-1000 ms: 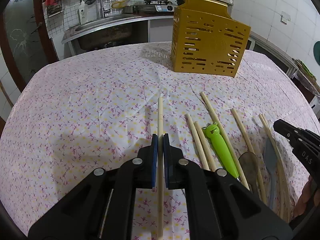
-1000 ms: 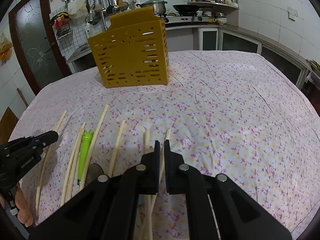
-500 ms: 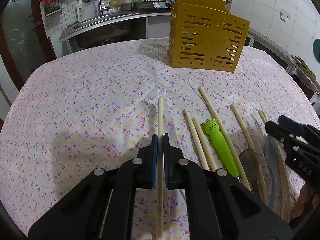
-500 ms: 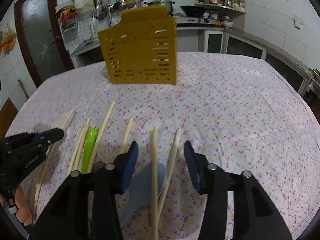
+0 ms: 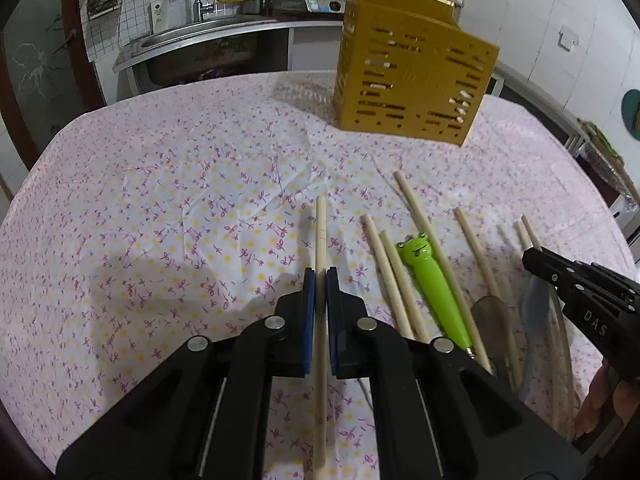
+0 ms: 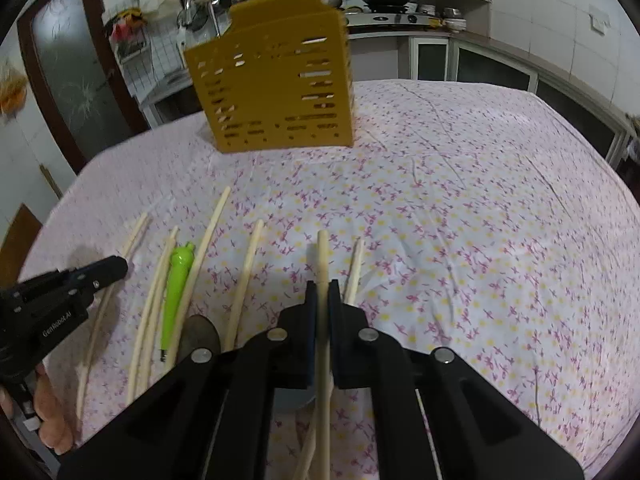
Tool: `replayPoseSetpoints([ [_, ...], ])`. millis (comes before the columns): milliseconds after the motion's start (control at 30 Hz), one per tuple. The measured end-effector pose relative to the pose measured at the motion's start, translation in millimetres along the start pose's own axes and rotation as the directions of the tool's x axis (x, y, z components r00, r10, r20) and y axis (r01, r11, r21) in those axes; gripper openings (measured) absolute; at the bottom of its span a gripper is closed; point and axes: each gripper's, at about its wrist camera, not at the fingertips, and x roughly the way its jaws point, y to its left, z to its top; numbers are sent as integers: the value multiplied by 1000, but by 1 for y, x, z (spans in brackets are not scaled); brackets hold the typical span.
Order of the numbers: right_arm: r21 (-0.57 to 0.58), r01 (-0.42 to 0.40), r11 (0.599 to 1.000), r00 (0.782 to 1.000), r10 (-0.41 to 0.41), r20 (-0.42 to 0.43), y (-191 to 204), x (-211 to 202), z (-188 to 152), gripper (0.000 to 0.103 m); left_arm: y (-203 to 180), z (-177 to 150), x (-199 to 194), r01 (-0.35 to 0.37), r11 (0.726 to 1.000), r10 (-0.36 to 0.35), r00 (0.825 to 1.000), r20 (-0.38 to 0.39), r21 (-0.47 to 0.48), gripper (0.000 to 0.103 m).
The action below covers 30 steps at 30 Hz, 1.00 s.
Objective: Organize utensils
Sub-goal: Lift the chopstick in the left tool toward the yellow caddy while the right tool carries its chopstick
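Wooden chopstick (image 6: 322, 264) – right gripper (image 6: 322, 292) clamped, tip toward holder (image 6: 276, 80)

Both views are taken from just behind the gripper fingers, tilted down, close over the tablecloth (image 5: 208, 184) and facing the yellow holder (image 5: 412, 80). The left wrist view is set left of the holder, the right wrist view right of it. Holder (image 6: 276, 80), green frog pen (image 5: 432, 284) (image 6: 178, 288) and loose chopsticks are shared
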Motion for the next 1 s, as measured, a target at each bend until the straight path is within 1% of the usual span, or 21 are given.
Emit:
replayPoseSetpoints([
  [67,20,-26,999,1000,26,12,-4,-7,0,6,2,0,-4,0,1000,0,1000,9,-1,4],
  [200,42,-73,996,997,71,39,-8,-19,1,6,10,3,-14,21,999,-21,1000,23,-32,4],
  [300,55,-120,991,991,117,60,-11,-27,3,6,14,6,-25,39,998,-37,998,52,-45,4],
  [400,66,-146,987,987,141,74,-13,-30,4,6,17,7,-32,59,997,-56,996,74,-52,4],
  [633,70,-170,983,981,162,109,-15,-34,8,6,17,10,-44,87,995,-81,991,105,-53,4],
  [833,47,-154,987,970,142,198,-12,-59,27,6,9,23,-57,80,997,-76,986,146,-22,4],
  [1000,25,-140,990,953,128,275,-10,-78,52,6,4,45,-69,71,997,-68,980,186,-5,4],
])
